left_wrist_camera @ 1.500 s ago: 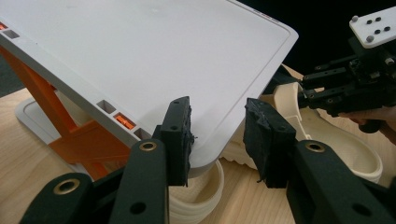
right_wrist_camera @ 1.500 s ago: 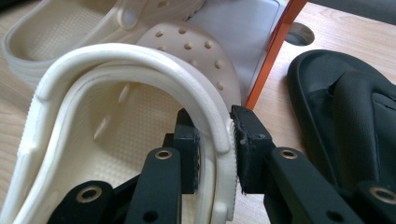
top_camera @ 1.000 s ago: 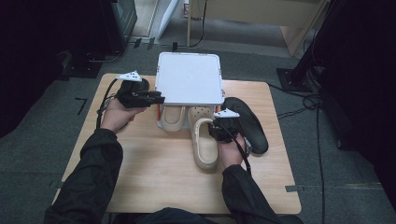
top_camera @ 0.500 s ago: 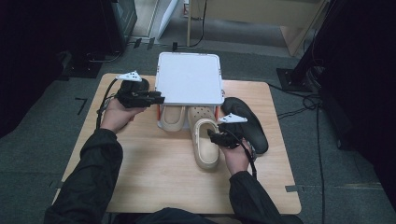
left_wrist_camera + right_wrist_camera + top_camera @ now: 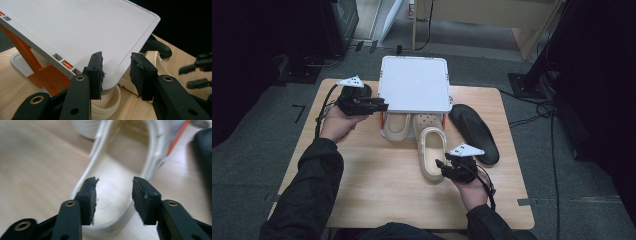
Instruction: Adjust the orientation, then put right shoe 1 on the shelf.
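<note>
Progress: while the left gripper [image 5: 379, 106] is clamping the white shelf's [image 5: 414, 85] corner, one clog [image 5: 396, 125] is lying underneath.
Left: right gripper [image 5: 441, 167], jaws apart and just closing on nothing, is nearing the second clog's [image 5: 432, 152] heel at lower centre.

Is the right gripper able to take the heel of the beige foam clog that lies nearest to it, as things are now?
Probably yes. The right gripper sits just behind the beige foam clog, jaws apart and aimed at its heel rim, with nothing between. Its jaws have just been closing on nothing.
</note>
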Demonstrator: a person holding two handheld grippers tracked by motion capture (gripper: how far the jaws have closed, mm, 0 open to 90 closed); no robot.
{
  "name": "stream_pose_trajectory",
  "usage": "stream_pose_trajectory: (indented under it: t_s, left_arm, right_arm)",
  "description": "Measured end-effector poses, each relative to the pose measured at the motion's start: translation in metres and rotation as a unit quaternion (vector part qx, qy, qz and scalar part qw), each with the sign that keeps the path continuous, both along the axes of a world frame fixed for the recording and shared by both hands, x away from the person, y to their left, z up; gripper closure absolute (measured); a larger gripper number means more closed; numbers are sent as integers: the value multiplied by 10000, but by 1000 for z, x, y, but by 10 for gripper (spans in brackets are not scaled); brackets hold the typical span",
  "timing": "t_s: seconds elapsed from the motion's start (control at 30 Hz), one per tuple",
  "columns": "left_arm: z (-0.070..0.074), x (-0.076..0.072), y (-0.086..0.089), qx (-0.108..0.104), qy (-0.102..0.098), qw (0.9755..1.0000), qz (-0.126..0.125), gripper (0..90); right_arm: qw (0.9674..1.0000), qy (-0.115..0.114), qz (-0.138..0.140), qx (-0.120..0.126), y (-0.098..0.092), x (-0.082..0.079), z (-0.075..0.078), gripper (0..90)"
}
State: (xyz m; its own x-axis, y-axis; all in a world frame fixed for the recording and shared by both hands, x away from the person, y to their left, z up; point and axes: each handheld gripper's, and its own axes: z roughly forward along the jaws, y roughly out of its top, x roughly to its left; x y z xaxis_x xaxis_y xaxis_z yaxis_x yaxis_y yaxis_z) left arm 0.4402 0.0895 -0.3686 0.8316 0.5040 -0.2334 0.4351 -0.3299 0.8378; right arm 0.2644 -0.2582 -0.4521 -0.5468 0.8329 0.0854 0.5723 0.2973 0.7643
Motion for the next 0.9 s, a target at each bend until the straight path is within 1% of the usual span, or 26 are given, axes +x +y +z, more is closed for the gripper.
stream_pose_trajectory:
  t_s: [0.03, 0.07, 0.13, 0.17, 0.2, 0.23, 0.3, 0.33, 0.37, 0.4, 0.47, 0.5, 0.53, 0.57, 0.6, 0.63, 0.7, 0.73, 0.8, 0.9]
  left_arm:
    - [0, 0, 0, 12, -10, 10000, 5, 627]
    - [0, 0, 0, 17, -10, 10000, 11, 627]
    - [0, 0, 0, 14, -14, 10000, 1, 627]
    - [0, 0, 0, 14, -14, 10000, 1, 628]
    - [0, 0, 0, 10, -13, 10000, -5, 628]
    - [0, 0, 0, 10, -13, 10000, -5, 628]
    - [0, 0, 0, 16, -12, 10000, 2, 628]
    - [0, 0, 0, 13, -16, 10000, 8, 628]
    - [0, -1, 0, 19, -24, 10000, 7, 628]
    - [0, -1, 0, 19, -22, 10000, 9, 628]
    - [0, -1, 0, 20, -28, 10000, 5, 628]
    - [0, -1, 0, 20, -28, 10000, 5, 628]
    - [0, -1, 0, 17, -24, 10000, 5, 629]
    - [0, -1, 0, 14, -20, 10000, 4, 629]
    - [0, -1, 0, 27, -28, 10000, 12, 631]
    - [0, -1, 0, 27, -28, 10000, 12, 633]
    - [0, -1, 0, 27, -26, 10000, 12, 634]
    - [0, 0, 0, 28, -27, 10000, 12, 637]
    - [0, 0, 0, 21, -23, 10000, 12, 637]
    - [0, 0, 0, 20, -15, 10000, -4, 637]
  right_arm:
    - [9999, 68, 115, 98, 2, -9, -3, 646]
    - [9997, 106, 172, 104, 3, -14, -5, 666]
    - [9995, 155, 276, 43, 4, -23, -9, 668]
    - [9995, 155, 276, 43, 4, -23, -9, 668]
    - [9992, 180, 365, 2, 4, -30, -13, 658]
    - [9992, 180, 365, 2, 4, -30, -13, 658]
    - [9988, 270, 407, -6, 4, -38, -19, 678]
    - [9988, 270, 407, -6, 4, -38, -19, 678]
    - [9985, 331, 429, 1, 5, -40, -24, 696]
    - [9984, 367, 428, 8, 6, -41, -25, 703]
    - [9981, 467, 397, -63, 6, -43, -31, 715]
    - [9981, 467, 397, -63, 6, -43, -31, 715]
    - [9976, 598, 342, -120, 6, -44, -37, 716]
    - [9976, 598, 342, -120, 6, -44, -37, 716]
    - [9968, 737, 292, -87, 6, -42, -41, 715]
    - [9968, 737, 292, -87, 6, -42, -41, 715]
    - [9966, 746, 290, -172, 9, -39, -44, 716]
    - [9963, 771, 334, -169, 11, -35, -46, 730]
    - [9962, 788, 336, -174, 12, -34, -46, 731]
    - [9966, 743, 344, -108, 15, -33, -46, 726]
